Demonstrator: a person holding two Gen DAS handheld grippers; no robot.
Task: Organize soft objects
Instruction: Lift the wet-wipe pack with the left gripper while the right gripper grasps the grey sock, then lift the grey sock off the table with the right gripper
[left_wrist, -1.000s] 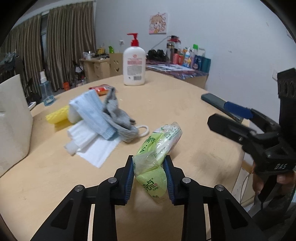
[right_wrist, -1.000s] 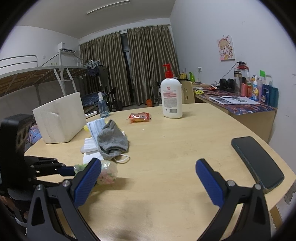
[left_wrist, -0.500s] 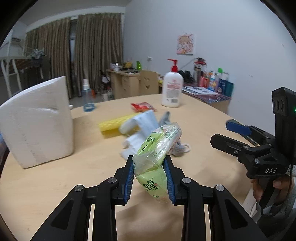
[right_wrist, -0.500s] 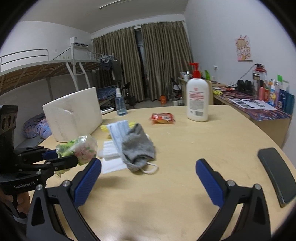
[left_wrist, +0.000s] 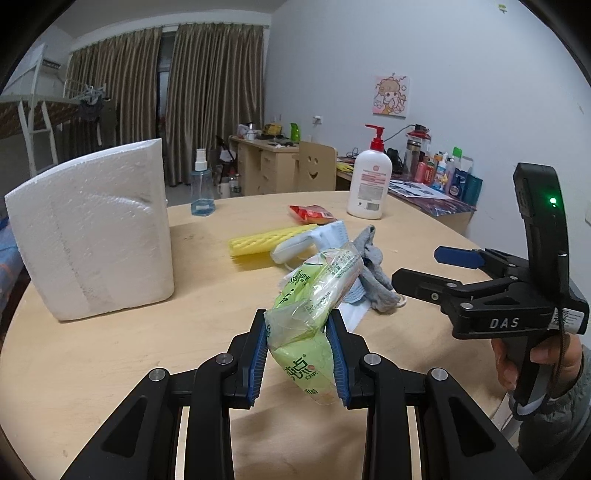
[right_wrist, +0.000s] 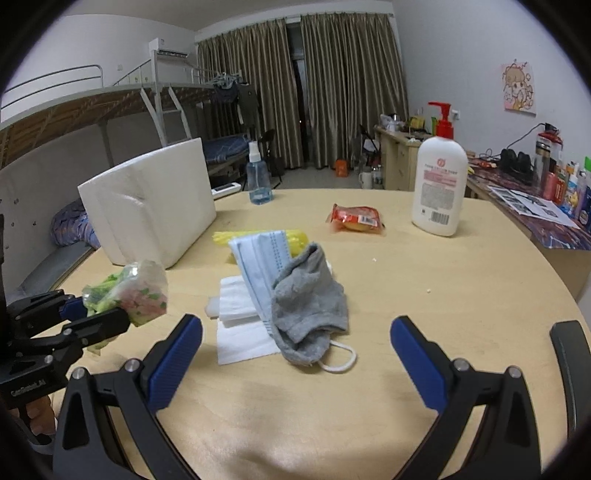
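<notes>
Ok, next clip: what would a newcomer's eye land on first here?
The green tissue pack, pinched in the left gripper and held above the round table. Then the pile mid-table: a grey sock draped over a blue mask and white tissues. A big white foam box stands at the table's left side.

Bare table (right_wrist: 443, 295) right of sock (right_wrist: 310, 295).

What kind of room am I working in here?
Most likely a dorm-style bedroom: a raised bunk bed with a ladder, a study desk by the curtains, and toiletries crowded along the side counter.
</notes>
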